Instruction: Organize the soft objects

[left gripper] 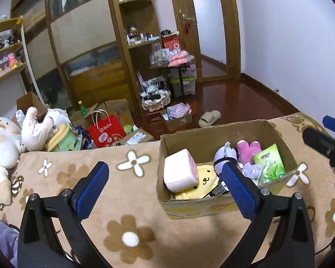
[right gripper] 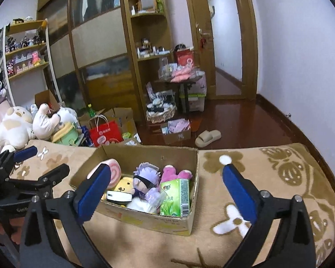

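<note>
Left gripper [left gripper: 167, 185] and right gripper [right gripper: 166, 188]: blue-padded jaws wide, empty. Soft plush toys, pink roll cushion [left gripper: 181, 170] packed inside brown cardboard box [right gripper: 167, 223] on flower-patterned beige blanket [left gripper: 131, 201]; evidently containment for tidiness.

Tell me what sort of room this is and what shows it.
Most likely a bedroom at home: a flower-patterned blanket covers what looks like a bed, a big wooden wardrobe lines the wall, and plush toys pile up at the bed's end beside shelves of figurines.
</note>
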The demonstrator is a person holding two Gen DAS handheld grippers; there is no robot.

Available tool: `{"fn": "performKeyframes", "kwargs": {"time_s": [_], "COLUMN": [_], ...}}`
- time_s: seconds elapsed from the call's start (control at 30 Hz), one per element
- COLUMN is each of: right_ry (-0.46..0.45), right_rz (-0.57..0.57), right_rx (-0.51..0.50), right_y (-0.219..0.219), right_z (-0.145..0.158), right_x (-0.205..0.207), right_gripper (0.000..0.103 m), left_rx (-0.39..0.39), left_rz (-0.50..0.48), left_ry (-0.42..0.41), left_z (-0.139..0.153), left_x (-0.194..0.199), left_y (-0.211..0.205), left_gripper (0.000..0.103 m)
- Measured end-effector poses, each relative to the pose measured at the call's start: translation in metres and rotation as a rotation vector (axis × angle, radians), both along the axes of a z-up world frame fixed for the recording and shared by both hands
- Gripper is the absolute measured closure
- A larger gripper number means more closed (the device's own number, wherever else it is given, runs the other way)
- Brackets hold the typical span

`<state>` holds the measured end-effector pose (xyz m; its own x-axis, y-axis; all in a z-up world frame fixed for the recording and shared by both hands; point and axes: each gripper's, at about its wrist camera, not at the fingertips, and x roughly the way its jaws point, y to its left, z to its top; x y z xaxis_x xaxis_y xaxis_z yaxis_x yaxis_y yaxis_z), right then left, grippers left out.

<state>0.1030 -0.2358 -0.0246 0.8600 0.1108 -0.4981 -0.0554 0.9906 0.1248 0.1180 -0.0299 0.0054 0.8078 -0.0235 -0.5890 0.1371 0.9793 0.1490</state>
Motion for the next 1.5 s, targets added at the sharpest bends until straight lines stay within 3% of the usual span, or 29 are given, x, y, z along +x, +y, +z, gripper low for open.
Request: {"fn": "performKeyframes", "kwargs": {"time_s": [0.43,0.77,1.07,1.5], "right_ry": [-0.073,-0.150,-0.162,-0.116], "right_rz": [-0.019,-0.043,-0.059,-0.070], "right_rx": [0.003,-0.012,-0.044,-0.079], "right_y": [-0.004,-0.008,-0.007,-0.008], "right_z": [0.041,0.048,0.036,0.007], "right_x": [-0.067,-0.117,-0.129,-0.109], "right_gripper": [0.000,0.000,0.000,0.000], "left_rx": [-0.047,-0.089,-0.085,-0.074], "left_rz": [-0.001,0.016,0.012,0.015], "left_ry": [-0.120,-0.175,-0.167,-0.145], "left_z": [0.046,0.058,0.046,0.018], "left_x": [-0.076,-0.124,-0.132,-0.110], "left_y": [0.016,0.030,0.032,0.024], "left_gripper": [0.002,0.002,0.002,0.002]}}
